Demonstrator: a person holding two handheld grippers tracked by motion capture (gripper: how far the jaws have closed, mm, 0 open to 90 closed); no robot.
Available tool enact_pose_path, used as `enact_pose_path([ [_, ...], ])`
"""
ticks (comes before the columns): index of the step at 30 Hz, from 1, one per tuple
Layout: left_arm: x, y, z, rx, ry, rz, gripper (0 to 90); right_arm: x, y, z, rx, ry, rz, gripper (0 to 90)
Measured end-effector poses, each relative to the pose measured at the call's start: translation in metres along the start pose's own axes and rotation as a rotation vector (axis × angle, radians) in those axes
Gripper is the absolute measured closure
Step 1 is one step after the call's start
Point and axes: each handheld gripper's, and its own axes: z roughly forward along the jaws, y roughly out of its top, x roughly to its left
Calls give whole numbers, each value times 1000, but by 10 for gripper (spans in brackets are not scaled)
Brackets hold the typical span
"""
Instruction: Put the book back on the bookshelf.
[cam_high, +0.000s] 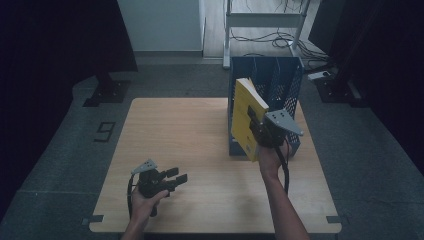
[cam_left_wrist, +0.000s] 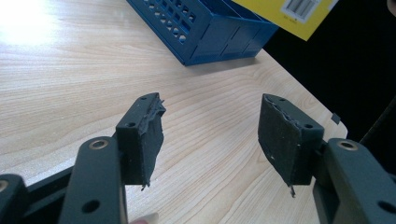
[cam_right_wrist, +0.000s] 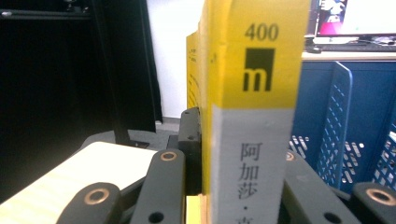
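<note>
Fingers (cam_right_wrist: 189, 140) of my right gripper (cam_high: 260, 131) clamp the book (cam_high: 246, 117) at its spine beside the rack (cam_high: 280, 75); stiff, hefty, slick-covered; left gripper (cam_high: 176, 176) idles wide.

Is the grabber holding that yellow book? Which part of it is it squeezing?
Yes. The right gripper is shut on the yellow book, clamping across its spine end, one jaw on each cover. The left gripper is open and holds nothing.

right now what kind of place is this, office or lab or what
Most likely a lab or recording room rather than an office: a single wooden table on a grey floor, dark curtains at the sides, loose cables by a metal frame behind, and a monitor on a desk beyond.
</note>
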Motion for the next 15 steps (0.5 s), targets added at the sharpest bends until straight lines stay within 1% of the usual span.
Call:
enact_pose_path([
  [5,0,0,0,0,3,-1,398,-5,-1,8,-3,-23,13,744],
  [10,1,-1,1,7,4,0,395,-8,-3,14,7,-30,8,745],
  [15,-1,-1,2,16,-4,5,392,-9,-4,17,14,-33,7,744],
])
